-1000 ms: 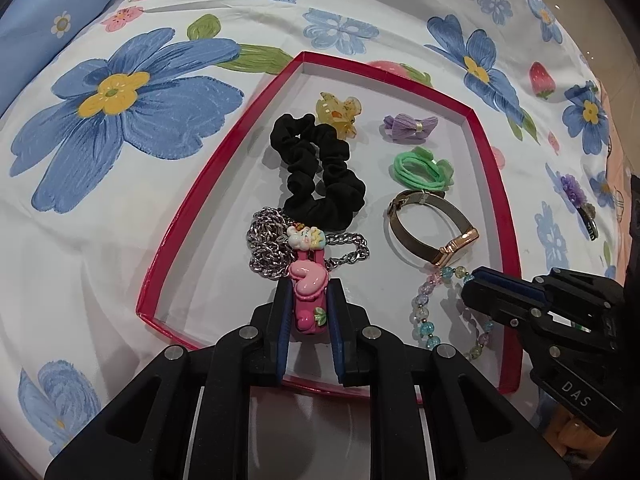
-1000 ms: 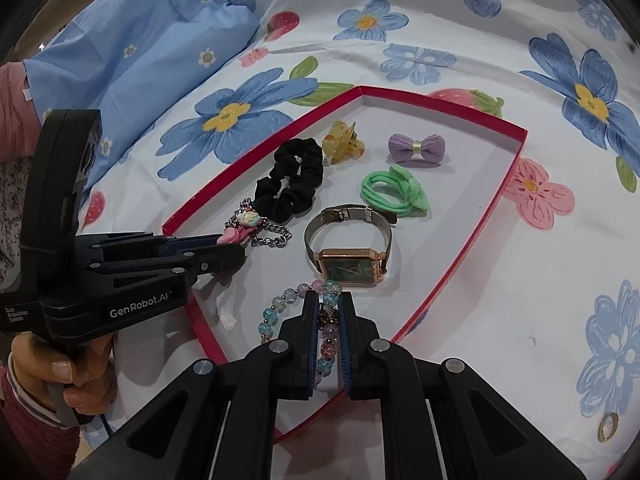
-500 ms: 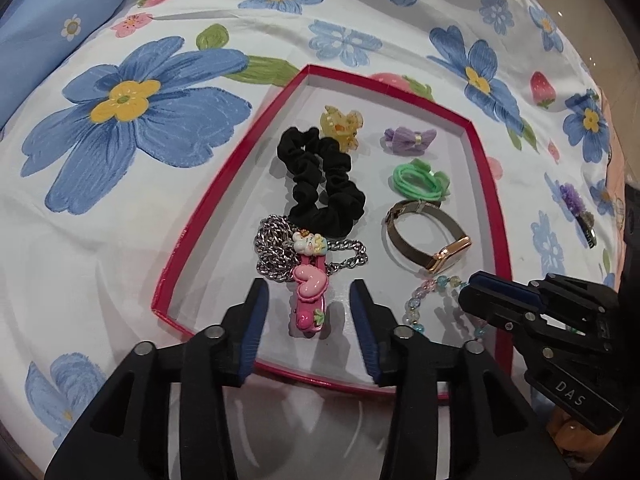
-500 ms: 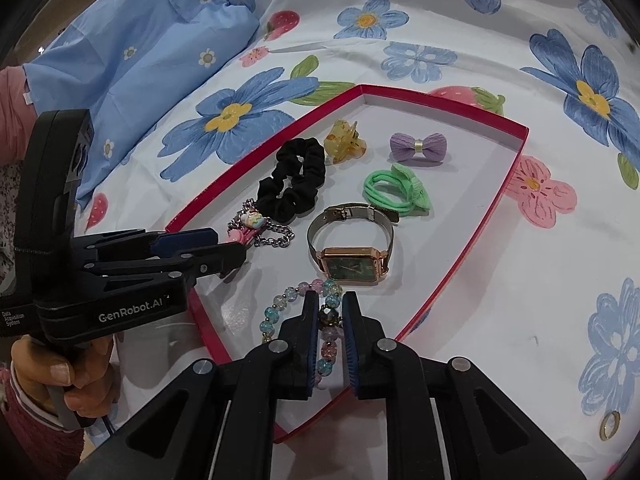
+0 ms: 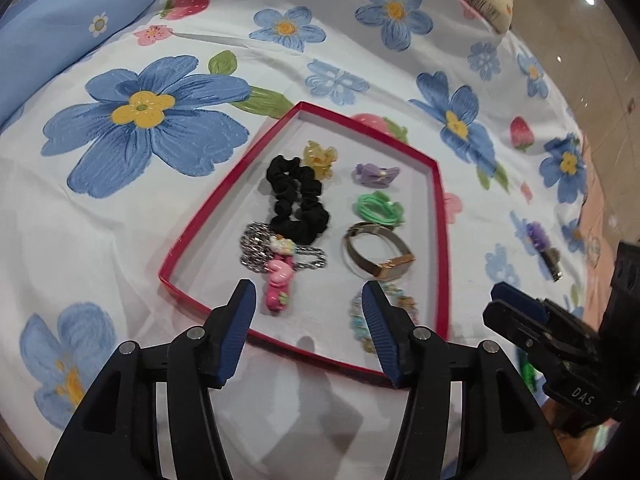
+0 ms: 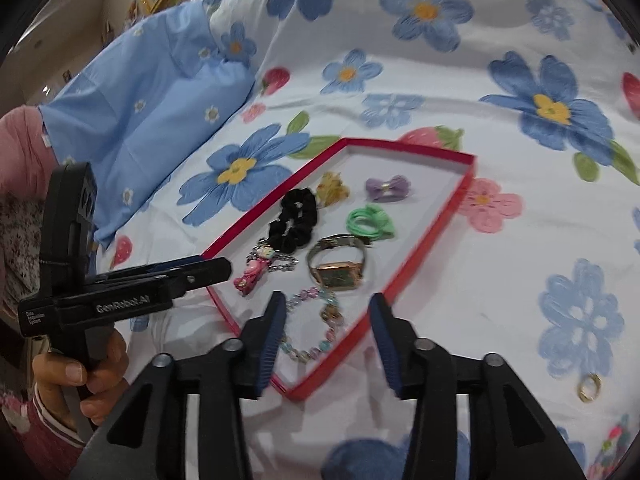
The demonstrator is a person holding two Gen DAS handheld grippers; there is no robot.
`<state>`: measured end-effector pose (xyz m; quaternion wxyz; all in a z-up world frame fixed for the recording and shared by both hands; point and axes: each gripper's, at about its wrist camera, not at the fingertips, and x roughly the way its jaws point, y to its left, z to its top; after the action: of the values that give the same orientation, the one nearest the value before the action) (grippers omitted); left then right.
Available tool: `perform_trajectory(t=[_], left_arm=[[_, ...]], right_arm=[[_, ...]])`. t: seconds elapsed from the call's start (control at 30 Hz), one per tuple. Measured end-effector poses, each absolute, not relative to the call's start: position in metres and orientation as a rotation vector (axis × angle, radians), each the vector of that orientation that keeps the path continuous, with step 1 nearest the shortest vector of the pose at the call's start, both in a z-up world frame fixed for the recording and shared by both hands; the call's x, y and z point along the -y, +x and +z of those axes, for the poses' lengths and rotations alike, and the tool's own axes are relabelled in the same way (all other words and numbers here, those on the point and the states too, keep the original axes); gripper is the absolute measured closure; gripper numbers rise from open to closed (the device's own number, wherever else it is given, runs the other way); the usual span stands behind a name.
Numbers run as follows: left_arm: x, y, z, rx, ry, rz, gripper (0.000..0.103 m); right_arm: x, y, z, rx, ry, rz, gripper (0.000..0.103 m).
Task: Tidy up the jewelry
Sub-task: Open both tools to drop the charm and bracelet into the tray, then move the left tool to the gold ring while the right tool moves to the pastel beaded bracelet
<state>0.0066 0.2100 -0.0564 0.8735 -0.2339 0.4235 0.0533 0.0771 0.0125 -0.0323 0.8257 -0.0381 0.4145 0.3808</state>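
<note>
Floral bedsheet (image 5: 120, 208) under red tray (image 5: 439, 240). Both my jaws opening now, nothing between them. Left gripper (image 5: 307, 304) just let go pink charm clip (image 5: 278, 284); it lies in tray on silver chain (image 5: 256, 248). Right gripper (image 6: 328, 316) just dropped bead bracelet (image 6: 316, 328) in tray's near corner, below watch (image 6: 338, 266). Both backing up and away. Gold ring (image 6: 590, 387) out on sheet, likely next.

The red tray (image 5: 439, 240) is crowded along its middle: black scrunchie (image 5: 298, 200), chain (image 5: 256, 248), watch (image 5: 376, 250) and bead bracelet (image 6: 316, 324) lie close together. Bare white floor remains along its left wall (a narrow lane), and the flowered bedsheet (image 5: 120, 240) around the tray lies open.
</note>
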Motion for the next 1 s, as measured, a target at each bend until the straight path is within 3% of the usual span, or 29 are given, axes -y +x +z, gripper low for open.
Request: perform_trajectory(t=[0.13, 1.0], left_arm=[[-0.197, 0.002, -0.054, -0.876, -0.500, 0.087, 0.042], [-0.067, 0.022, -0.050, -0.952, -0.350, -0.142, 0.037]], right_arm=[[0.013, 0.073, -0.027, -0.860, -0.049, 0.775, 0.053], [0.200, 0.040, -0.019, -0.778, 0.083, 0.428, 0.039]])
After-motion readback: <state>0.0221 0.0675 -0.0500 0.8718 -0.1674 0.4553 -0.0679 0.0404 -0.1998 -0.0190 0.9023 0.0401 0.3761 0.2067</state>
